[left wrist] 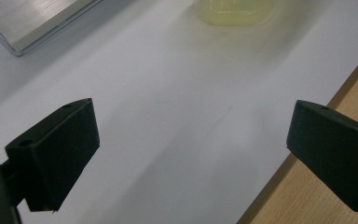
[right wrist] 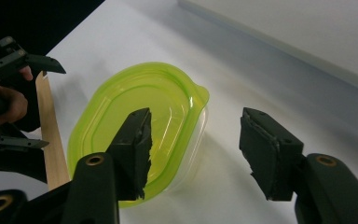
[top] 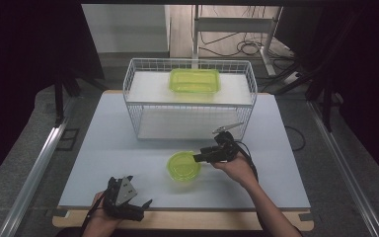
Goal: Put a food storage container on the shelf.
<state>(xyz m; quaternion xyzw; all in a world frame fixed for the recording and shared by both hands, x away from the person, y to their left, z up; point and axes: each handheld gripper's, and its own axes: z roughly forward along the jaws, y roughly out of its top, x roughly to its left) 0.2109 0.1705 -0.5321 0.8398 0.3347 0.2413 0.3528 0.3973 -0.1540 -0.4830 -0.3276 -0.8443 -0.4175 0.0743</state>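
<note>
At the table's near left edge, your left gripper (top: pixel 137 195) rests low over the white tabletop (top: pixel 103 148), its jaws spread wide with nothing between them; in the left gripper view they frame bare white surface and a strip of the wooden edge (left wrist: pixel 307 196). Toward the middle, the round container with the yellow-green lid (top: pixel 183 166) sits on the tabletop, in front of the white wire basket (top: pixel 139 106). Your right gripper (top: pixel 201 158) reaches in from the right, its tips at the container's right rim. In the right gripper view the jaws stand about half apart, one above the lid (right wrist: pixel 135 130) and the other off to the side over the table, neither pad pressing on it. Behind, a rectangular container with a matching green lid (top: pixel 194 80) lies on the basket's top shelf.
</note>
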